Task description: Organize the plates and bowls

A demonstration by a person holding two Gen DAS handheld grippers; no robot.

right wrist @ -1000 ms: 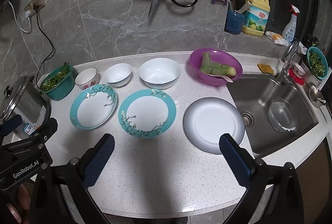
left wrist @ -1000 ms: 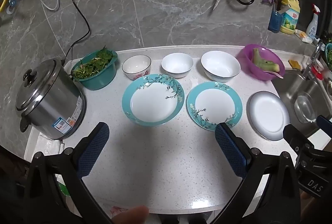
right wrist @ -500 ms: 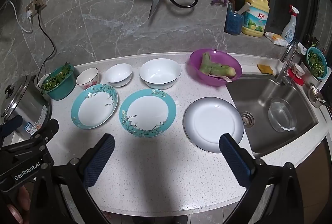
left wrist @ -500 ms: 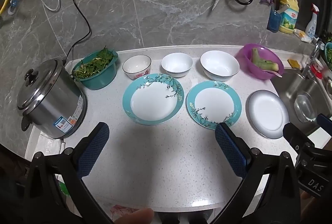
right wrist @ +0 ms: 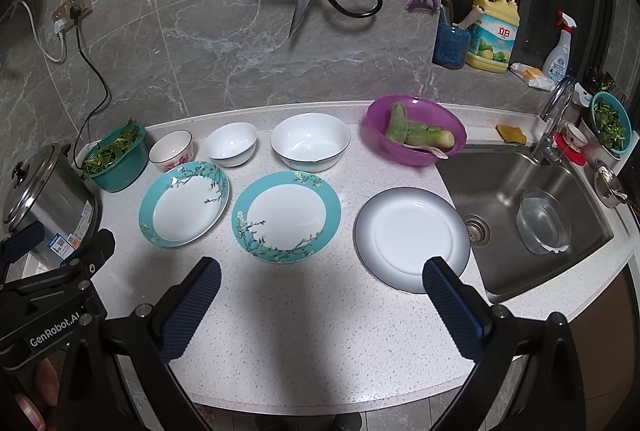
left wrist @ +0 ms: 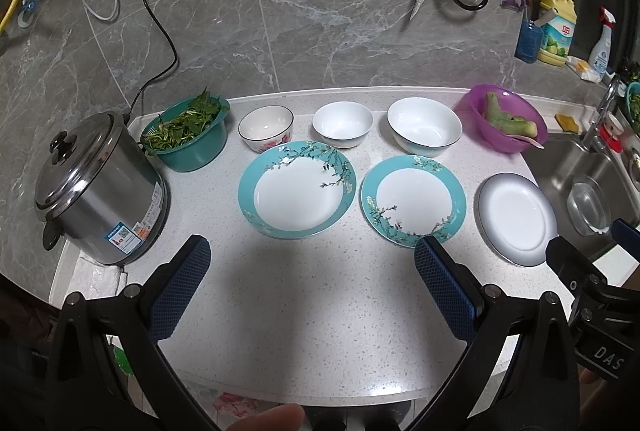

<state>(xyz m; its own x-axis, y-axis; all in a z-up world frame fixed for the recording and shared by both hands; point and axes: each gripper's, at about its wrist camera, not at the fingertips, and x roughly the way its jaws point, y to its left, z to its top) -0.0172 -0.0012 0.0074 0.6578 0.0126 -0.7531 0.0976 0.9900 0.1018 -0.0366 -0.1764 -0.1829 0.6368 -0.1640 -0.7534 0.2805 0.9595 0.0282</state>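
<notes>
A speckled white counter is set against a grey marble wall, with plates and bowls laid out in two rows.

At the far left a steel rice cooker is seen, then a teal basket of greens. Behind are placed a floral bowl, a small white bowl and a large white bowl; in front, apart from one another, a large teal plate, a smaller teal plate and a grey-rimmed plate, with a purple bowl and sink at the right. The left gripper and right gripper are held wide apart above the near counter, with nothing gripped.
</notes>
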